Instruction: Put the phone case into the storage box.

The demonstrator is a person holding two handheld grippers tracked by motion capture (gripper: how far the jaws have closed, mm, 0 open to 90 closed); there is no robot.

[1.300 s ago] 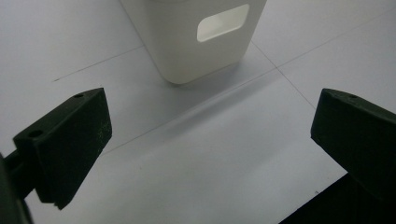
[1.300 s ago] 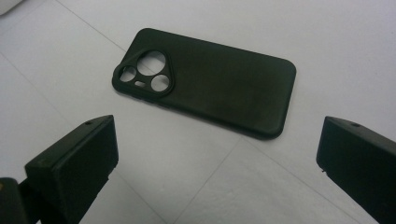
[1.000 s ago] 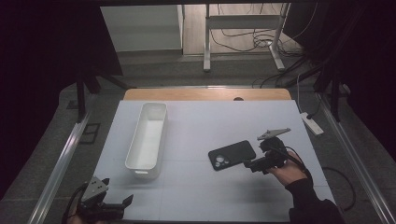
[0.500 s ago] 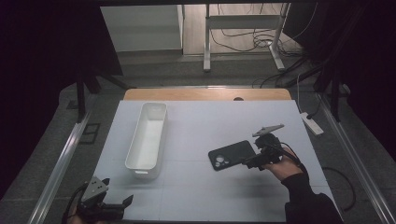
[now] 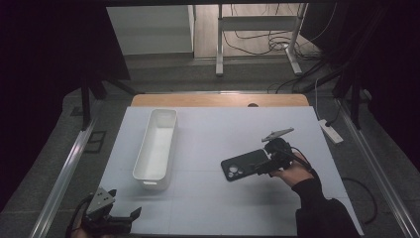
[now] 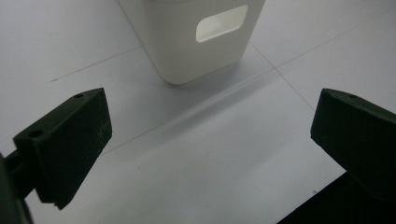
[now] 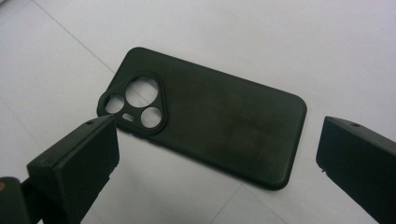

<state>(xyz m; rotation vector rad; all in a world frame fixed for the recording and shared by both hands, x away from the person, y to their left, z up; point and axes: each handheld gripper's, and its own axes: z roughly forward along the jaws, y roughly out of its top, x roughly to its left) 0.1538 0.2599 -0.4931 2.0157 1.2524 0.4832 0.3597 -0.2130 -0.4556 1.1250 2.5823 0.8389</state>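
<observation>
The phone case [image 7: 205, 119] is a matte black shell with rounded corners, lying flat on the white table [image 5: 213, 134], outer back face up. A rounded-triangular raised camera island sits at one end, holding two large round cut-outs, one smaller round cut-out and a small slot. In the high view the phone case [image 5: 243, 164] lies right of table centre, camera end at the case's 8 o'clock, long axis running toward 2 o'clock.

The right gripper [image 5: 264, 166] is held at the case's 3 o'clock end, close over its edge; the right hand [image 5: 293, 174] and dark sleeve enter from 5 o'clock. In the right gripper view the right gripper [image 7: 217, 154] is released: both black jaws stand wide apart, one on each side of the case, neither touching it.

The left gripper [image 5: 126, 218] rests at the table's 7 o'clock corner. Its jaws are likewise spread wide, gripping nothing, directed toward the near end of the white bin [image 6: 191, 35], which has an oval handle hole. The white bin [image 5: 156, 148] stands at 9 o'clock from the case, well apart.
</observation>
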